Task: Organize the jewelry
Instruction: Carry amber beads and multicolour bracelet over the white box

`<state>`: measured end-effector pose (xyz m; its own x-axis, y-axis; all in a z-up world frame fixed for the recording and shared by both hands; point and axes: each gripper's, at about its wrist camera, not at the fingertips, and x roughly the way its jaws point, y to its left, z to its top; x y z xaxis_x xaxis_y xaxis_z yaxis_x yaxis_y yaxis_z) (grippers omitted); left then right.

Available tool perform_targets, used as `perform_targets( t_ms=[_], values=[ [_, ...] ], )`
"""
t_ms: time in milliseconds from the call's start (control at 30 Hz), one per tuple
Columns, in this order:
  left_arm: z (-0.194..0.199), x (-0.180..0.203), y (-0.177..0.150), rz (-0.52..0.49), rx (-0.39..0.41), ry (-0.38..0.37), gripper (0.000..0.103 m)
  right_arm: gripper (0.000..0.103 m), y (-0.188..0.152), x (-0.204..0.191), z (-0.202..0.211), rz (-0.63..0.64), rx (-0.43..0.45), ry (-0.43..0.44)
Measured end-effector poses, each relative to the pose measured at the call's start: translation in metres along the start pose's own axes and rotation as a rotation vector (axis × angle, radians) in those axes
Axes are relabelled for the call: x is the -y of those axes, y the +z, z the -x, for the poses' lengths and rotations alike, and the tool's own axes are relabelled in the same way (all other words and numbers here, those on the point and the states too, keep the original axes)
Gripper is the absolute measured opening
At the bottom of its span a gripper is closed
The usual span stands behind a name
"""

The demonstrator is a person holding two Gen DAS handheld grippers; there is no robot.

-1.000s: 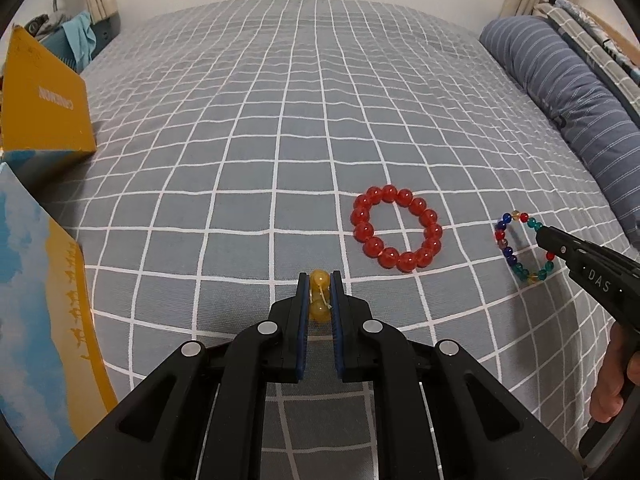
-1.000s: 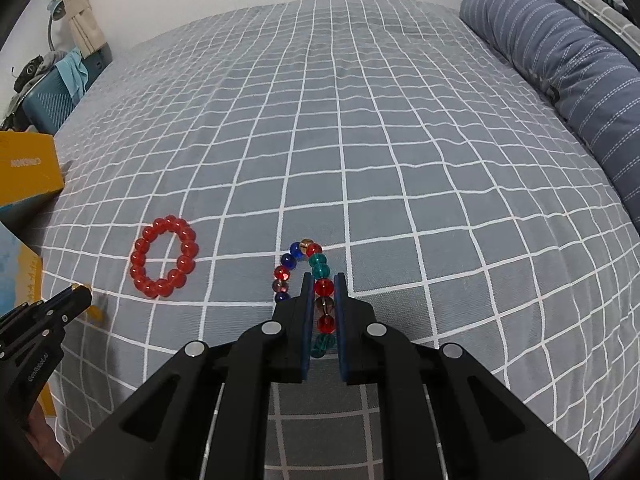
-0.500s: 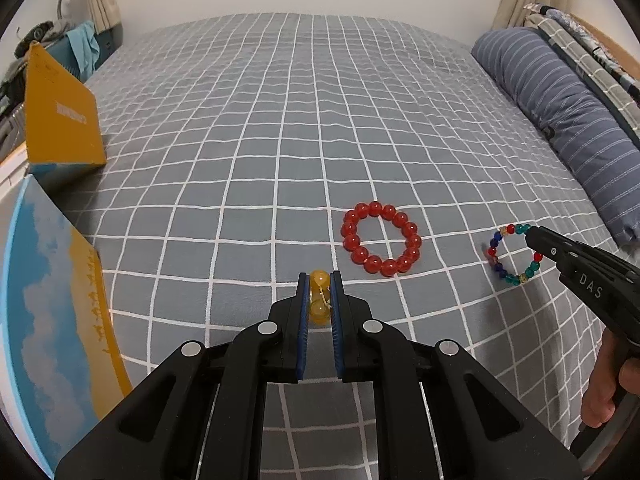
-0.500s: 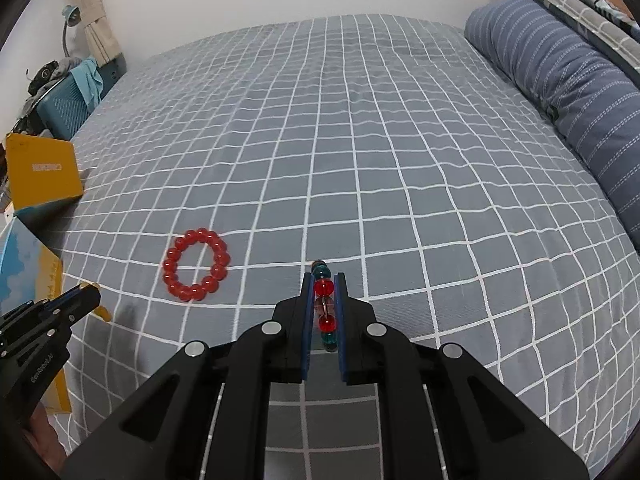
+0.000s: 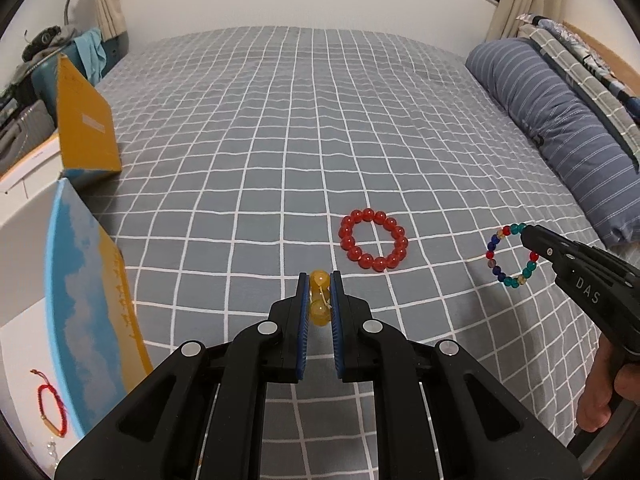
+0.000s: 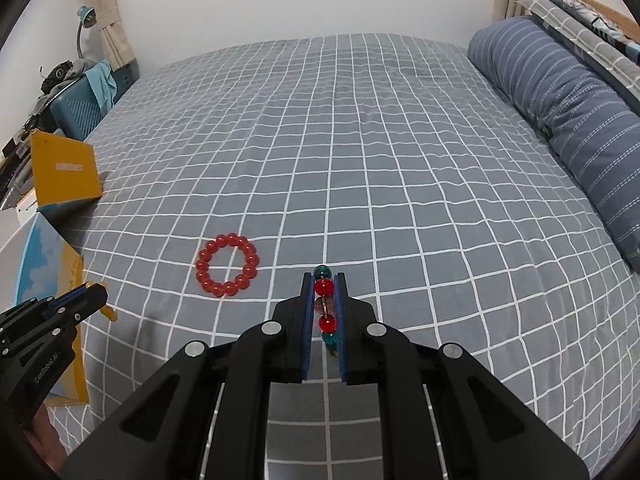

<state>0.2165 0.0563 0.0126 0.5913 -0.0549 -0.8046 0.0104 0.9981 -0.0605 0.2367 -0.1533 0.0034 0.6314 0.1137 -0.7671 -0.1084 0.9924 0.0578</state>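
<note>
Left tongs (image 5: pixel 320 300) clenched on yellow beads (image 5: pixel 320 299); right tongs (image 6: pixel 324 304) clenched on multicoloured bracelet (image 6: pixel 325 306), both lifted. Red bracelet (image 5: pixel 373 245) lies on bed (image 5: pixel 280 140). Step: carrying; next, likely release into open box (image 5: pixel 24 320).

Right gripper (image 5: pixel 525 232) body reads "DAS". Left gripper (image 6: pixel 105 294) body reads "GenRobot.AI". Yellow box (image 6: pixel 66 174) label illegible.

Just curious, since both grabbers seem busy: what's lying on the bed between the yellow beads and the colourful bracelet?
The red bead bracelet lies flat on the bedspread between the yellow beads and the multicoloured bracelet, clearest from the left wrist.
</note>
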Motion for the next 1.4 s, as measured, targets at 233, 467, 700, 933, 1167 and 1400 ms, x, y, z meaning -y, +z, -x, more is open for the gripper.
perform_targets(
  t_ms=[233,467,700,933,1167,1400],
  values=[
    [0.022,-0.004,-0.002,0.002,0.020,0.007,0.009,0.009,0.000,-0.010,0.019,0.007,0.022,0.005],
    [0.043,-0.009,-0.005,0.004,0.033,0.012,0.009,0.009,0.001,-0.021,0.039,0.021,0.045,0.009],
    [0.062,-0.015,-0.007,0.015,0.044,0.022,0.009,0.009,0.001,-0.034,0.058,0.038,0.064,0.012],
    [0.082,-0.025,-0.012,0.026,0.056,0.034,0.009,0.009,0.001,-0.051,0.079,0.062,0.086,0.024],
    [0.104,-0.041,-0.018,0.047,0.077,0.047,0.009,0.009,0.000,-0.075,0.094,0.090,0.102,0.047],
    [0.120,-0.065,-0.025,0.077,0.088,0.075,0.009,0.009,0.000,-0.106,0.103,0.124,0.115,0.082]
  ],
)
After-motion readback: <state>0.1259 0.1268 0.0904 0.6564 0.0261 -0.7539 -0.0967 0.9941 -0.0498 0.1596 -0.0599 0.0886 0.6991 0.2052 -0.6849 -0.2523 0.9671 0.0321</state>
